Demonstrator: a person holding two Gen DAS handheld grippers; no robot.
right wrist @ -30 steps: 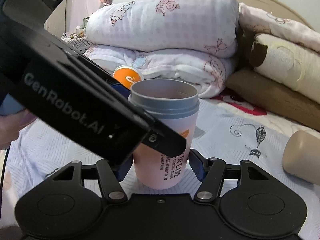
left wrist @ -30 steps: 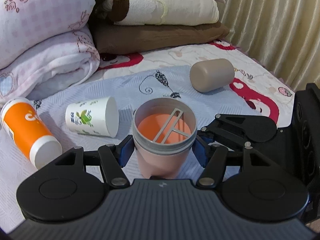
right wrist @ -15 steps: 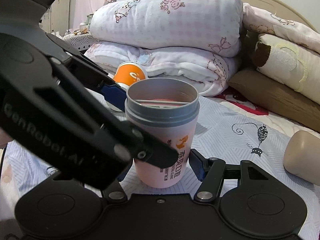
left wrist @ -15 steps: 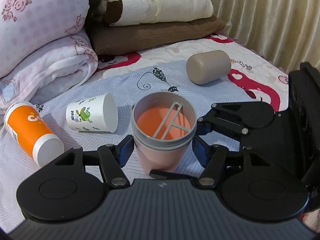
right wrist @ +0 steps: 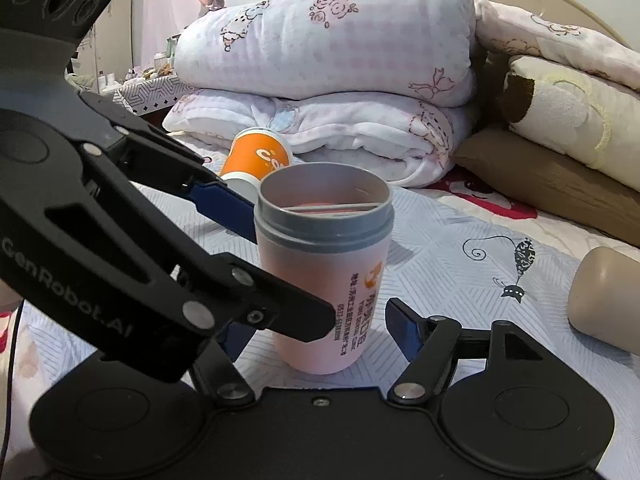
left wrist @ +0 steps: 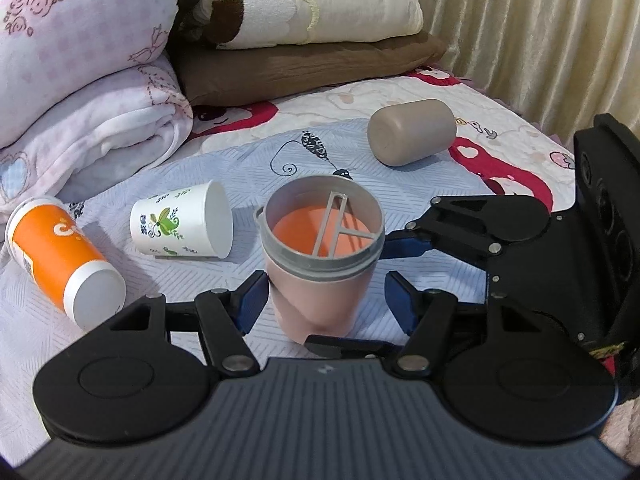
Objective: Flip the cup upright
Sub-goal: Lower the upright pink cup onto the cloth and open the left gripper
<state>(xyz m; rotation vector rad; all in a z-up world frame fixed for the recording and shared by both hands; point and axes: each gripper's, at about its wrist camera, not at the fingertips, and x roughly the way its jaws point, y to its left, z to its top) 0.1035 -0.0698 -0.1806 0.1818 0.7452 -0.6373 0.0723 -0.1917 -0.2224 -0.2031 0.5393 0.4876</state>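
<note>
A: Left gripper first: its jaws are spread, blue pads either side of the pink cup, neither one touching it.

B: Same with the right gripper, jaws parted around the cup's base, a gap showing on each side.

A: And the pink cup stands upright on the bed, grey rim up, orange bottom visible inside.

B: Just left of the pink cup lies a white paper cup on its side, mouth facing the pink one.

A: Further left of it, an orange cup, also lying down.

B: Behind the pink cup to the right, a beige cup lies tipped over. Folded blankets are stacked well behind it.
</note>
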